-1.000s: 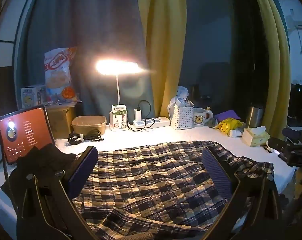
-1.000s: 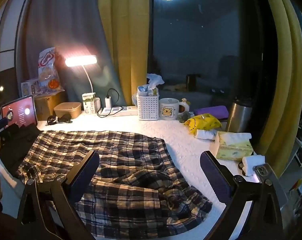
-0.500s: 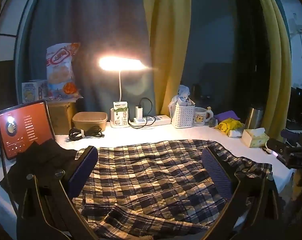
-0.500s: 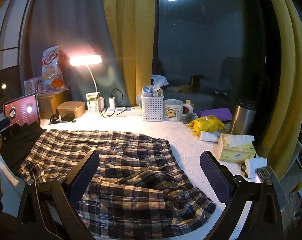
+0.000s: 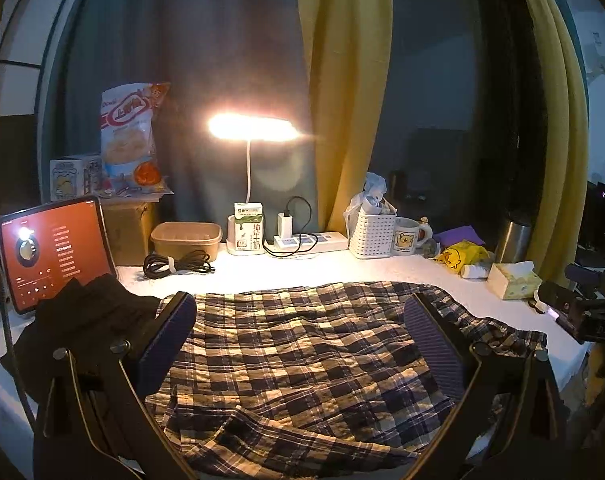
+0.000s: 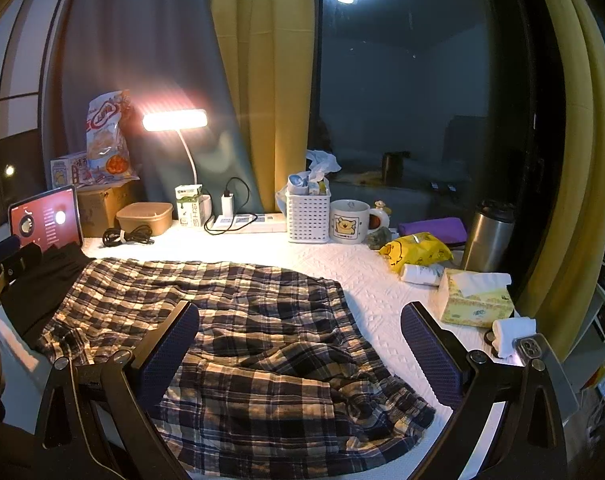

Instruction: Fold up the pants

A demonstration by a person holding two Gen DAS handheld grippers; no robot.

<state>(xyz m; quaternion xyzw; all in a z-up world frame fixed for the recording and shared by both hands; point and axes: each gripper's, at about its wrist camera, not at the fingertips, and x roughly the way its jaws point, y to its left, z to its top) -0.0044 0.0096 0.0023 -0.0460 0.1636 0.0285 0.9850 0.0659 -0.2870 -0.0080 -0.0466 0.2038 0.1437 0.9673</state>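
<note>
The left tongs are two black angular arms, each faced on its inner side with a ribbed dark-blue pad. A round silver screw head sits at each arm's joint, with another further out on the frame. The right tongs are built alike: black frame, textured blue pads, silver screws, and a thin pale cable along the lower left arm.

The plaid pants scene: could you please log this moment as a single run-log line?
left gripper: open, above pants | right gripper: open, above pants | plaid pants: spread on table, rumpled, ungrasped
</note>
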